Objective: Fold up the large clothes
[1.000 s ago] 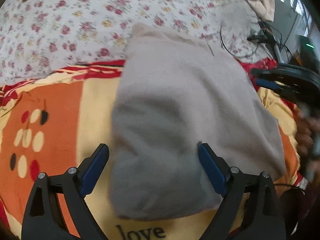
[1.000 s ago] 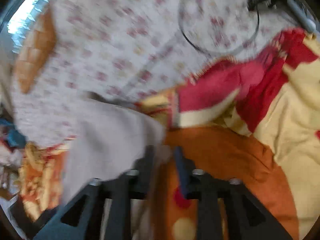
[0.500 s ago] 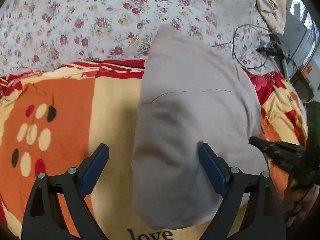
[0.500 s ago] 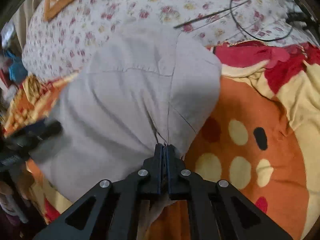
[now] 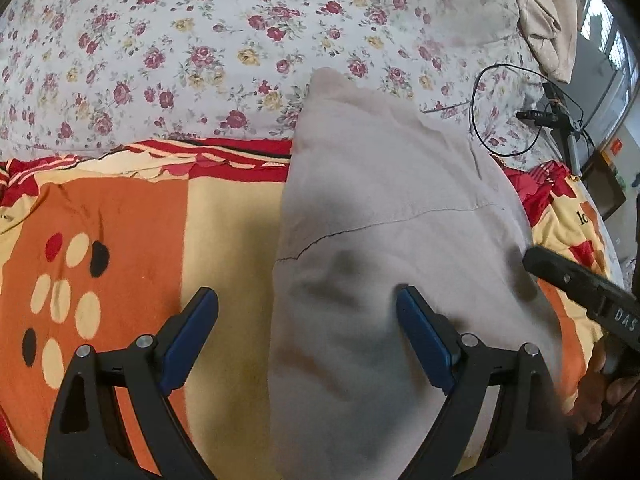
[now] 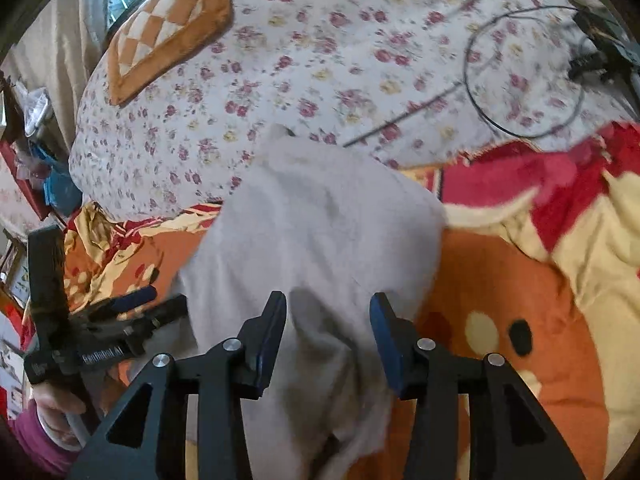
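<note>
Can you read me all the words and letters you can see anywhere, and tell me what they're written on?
"DAS": white letters on the black body of the right tool, cut off by the picture's edge.
"lo": black letters on the blanket at the right, the rest hidden.
White lettering on the left tool in the right wrist view: too blurred to read for sure.
The orange sticker by the window: too small to read.

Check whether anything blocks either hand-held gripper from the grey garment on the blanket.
Nothing visible does. The grey garment lies bare under both: the left hand-held gripper straddles its left edge, open, and the right hand-held gripper, jaws just opened, hangs over its near end.
</note>
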The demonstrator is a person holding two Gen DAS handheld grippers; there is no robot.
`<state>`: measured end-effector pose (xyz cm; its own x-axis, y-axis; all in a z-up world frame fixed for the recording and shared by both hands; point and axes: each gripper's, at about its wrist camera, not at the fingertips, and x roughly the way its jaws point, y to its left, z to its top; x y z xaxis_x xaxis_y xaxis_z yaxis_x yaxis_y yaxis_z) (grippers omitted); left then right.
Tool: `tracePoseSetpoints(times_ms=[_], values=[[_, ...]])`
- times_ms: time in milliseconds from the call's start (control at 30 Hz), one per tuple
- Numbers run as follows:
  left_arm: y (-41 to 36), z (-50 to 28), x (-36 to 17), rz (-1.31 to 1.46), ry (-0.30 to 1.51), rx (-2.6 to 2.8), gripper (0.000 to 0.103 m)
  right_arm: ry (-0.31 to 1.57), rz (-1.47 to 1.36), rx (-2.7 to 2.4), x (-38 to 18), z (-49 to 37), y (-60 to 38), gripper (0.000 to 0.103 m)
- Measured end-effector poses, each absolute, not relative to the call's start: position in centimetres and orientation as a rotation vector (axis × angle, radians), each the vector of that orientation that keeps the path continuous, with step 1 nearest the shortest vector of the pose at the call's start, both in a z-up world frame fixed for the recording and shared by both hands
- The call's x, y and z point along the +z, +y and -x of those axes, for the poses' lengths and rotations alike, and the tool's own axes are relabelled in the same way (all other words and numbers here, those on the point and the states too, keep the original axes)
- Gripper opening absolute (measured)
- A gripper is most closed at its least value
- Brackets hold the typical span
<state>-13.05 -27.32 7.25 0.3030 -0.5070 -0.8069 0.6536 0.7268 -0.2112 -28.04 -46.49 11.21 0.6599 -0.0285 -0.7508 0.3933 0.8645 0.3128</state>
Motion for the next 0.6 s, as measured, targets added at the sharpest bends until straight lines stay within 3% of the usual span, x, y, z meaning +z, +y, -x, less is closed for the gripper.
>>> tracePoseSetpoints(times_ms=[367,600], values=[[-28.9,12.7,5.7,-0.212,1.007,-0.771,0.092,0.937,-0.417,-0.285,6.1,22.4,-48.0,0.044],[-29.1,12.6,5.5,-0.204,1.028,-0.776,0.092,0.933,-0.441,-0.276,6.3,23.2,-48.4,0.048]])
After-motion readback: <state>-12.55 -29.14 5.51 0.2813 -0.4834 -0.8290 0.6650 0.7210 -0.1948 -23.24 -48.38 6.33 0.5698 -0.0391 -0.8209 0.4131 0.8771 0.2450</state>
